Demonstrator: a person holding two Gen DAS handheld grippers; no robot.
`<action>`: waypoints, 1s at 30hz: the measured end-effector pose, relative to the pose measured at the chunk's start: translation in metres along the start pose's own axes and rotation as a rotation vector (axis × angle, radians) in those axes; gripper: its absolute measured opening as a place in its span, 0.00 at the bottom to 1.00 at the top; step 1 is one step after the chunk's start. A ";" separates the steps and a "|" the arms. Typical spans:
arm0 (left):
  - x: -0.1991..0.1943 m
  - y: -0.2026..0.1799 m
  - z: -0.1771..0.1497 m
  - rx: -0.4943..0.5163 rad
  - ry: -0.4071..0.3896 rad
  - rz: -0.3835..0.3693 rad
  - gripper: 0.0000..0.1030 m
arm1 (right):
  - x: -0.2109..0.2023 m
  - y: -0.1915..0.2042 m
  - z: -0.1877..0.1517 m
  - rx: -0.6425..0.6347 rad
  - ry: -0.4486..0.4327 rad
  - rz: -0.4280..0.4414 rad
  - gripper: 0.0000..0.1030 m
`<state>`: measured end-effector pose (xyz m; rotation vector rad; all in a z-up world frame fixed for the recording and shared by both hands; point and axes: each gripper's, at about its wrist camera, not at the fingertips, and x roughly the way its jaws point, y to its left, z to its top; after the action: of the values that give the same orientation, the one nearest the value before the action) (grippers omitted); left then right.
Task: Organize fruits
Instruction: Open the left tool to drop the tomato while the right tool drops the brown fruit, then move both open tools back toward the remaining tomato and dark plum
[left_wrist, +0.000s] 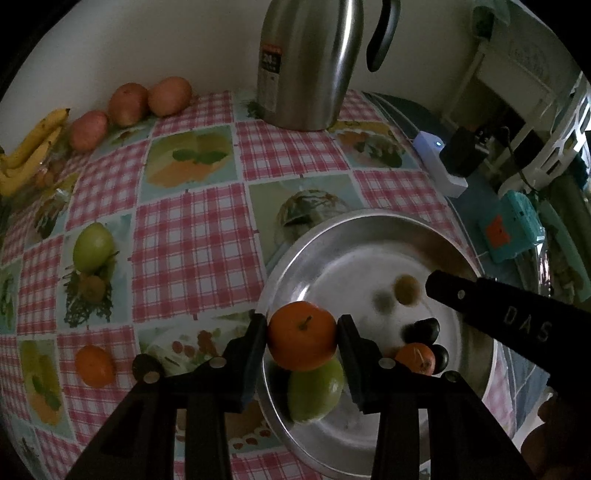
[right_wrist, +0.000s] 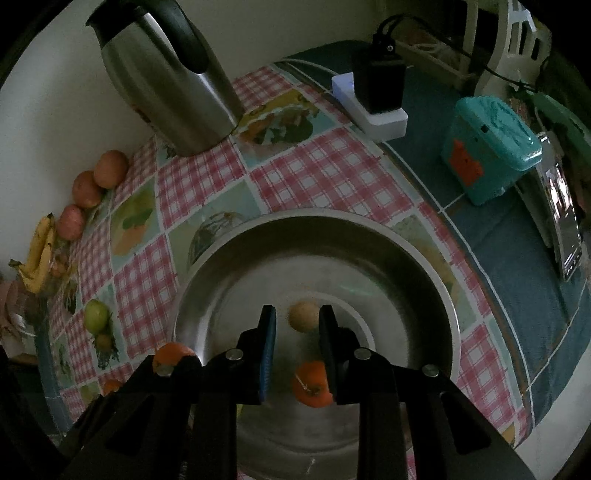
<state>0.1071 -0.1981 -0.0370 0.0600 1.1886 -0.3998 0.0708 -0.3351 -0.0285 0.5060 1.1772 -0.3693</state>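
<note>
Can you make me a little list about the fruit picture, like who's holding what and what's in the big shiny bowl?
left gripper: shut on the big orange, over the bowl's rim
right gripper: open, holding nothing, above the bowl
bowl: small orange, green fruit, tan fruit, two dark fruits
still on table: bananas, three reddish fruits, another orange
also there: metal kettle

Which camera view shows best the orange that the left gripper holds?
The left wrist view: the orange sits whole between the jaws of the left gripper, above the metal bowl, stem visible. In the right wrist view only a small part of it shows at the bowl's left rim, behind the gripper body.
</note>
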 end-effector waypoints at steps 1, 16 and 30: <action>0.000 0.000 0.000 0.000 0.001 0.001 0.42 | 0.000 0.000 0.000 0.000 0.000 -0.001 0.26; -0.015 0.016 0.006 -0.066 -0.002 0.013 0.66 | -0.008 -0.007 0.002 0.026 -0.011 -0.036 0.61; -0.042 0.105 0.001 -0.337 -0.017 0.086 0.75 | -0.014 0.008 -0.009 -0.034 0.005 -0.041 0.67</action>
<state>0.1304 -0.0893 -0.0152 -0.1831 1.2180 -0.1208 0.0633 -0.3227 -0.0167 0.4544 1.1982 -0.3827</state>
